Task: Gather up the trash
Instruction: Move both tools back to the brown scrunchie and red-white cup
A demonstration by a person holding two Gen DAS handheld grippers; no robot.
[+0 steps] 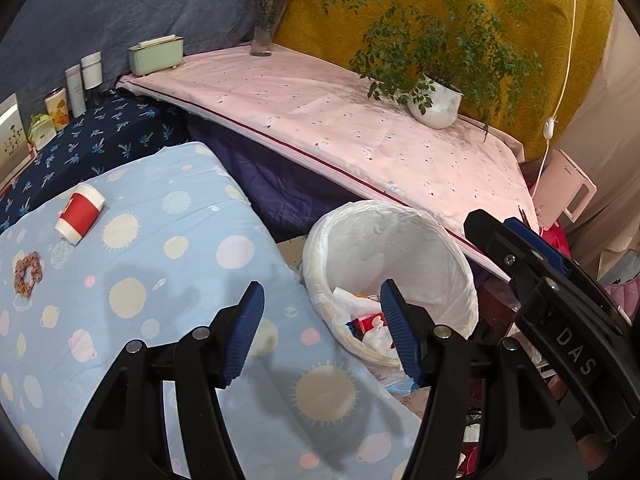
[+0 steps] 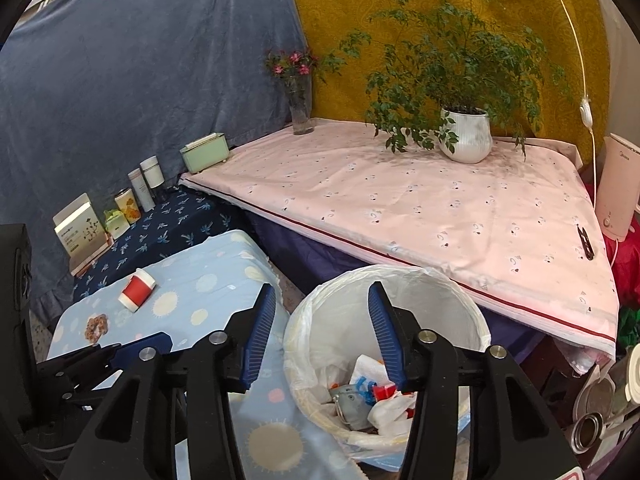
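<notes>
A white bin with a plastic liner stands on the floor between two tables and holds paper and wrapper scraps. A red and white paper cup lies on its side on the light blue cloth. My left gripper is open and empty, at the cloth's edge beside the bin's rim. My right gripper is open and empty above the bin's near rim; it also shows at the right of the left wrist view.
A brown scrunchie lies on the blue cloth. Jars and boxes line the dark blue cloth at the back left. The pink-covered table carries a potted plant, flower vase, green box and black clippers.
</notes>
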